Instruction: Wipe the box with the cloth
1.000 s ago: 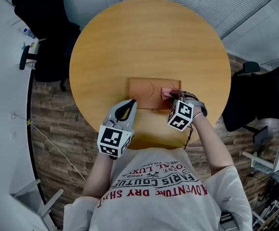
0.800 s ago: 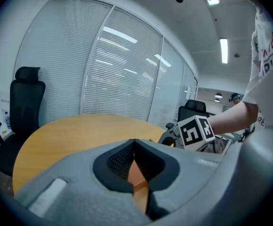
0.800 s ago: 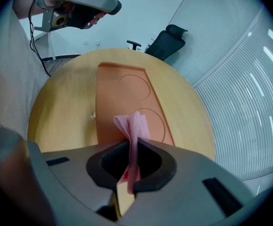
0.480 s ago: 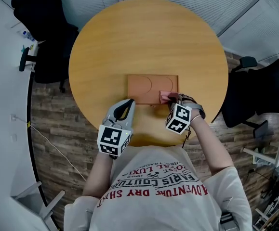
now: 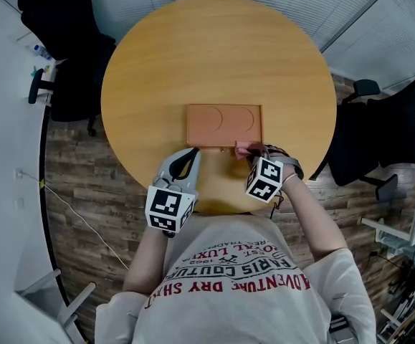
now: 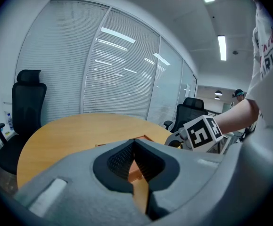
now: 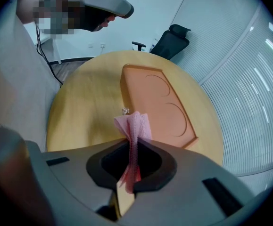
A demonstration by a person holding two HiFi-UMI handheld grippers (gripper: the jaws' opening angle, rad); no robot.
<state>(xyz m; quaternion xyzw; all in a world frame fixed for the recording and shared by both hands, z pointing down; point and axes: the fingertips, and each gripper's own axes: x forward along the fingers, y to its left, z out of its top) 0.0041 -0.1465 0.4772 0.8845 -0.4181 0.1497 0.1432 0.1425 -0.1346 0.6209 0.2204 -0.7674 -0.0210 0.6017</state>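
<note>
My right tongs (image 7: 130,163) are clenched on the pink cloth (image 7: 134,126), soft and limp, best gripped mid-bunch, with the flat, stiff-looking box (image 7: 158,102) just ahead of their tips and my left tongs (image 6: 135,150) closed, empty.

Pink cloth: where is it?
The pink cloth is at the head view's right, pinched in the tongs of the right gripper, off the near edge of the orange box, by its right corner.

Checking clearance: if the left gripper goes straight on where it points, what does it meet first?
Probably the box, at its near left corner; the left gripper, jaws together and empty, is just short of it. Height is unclear, so it could pass over.
</note>
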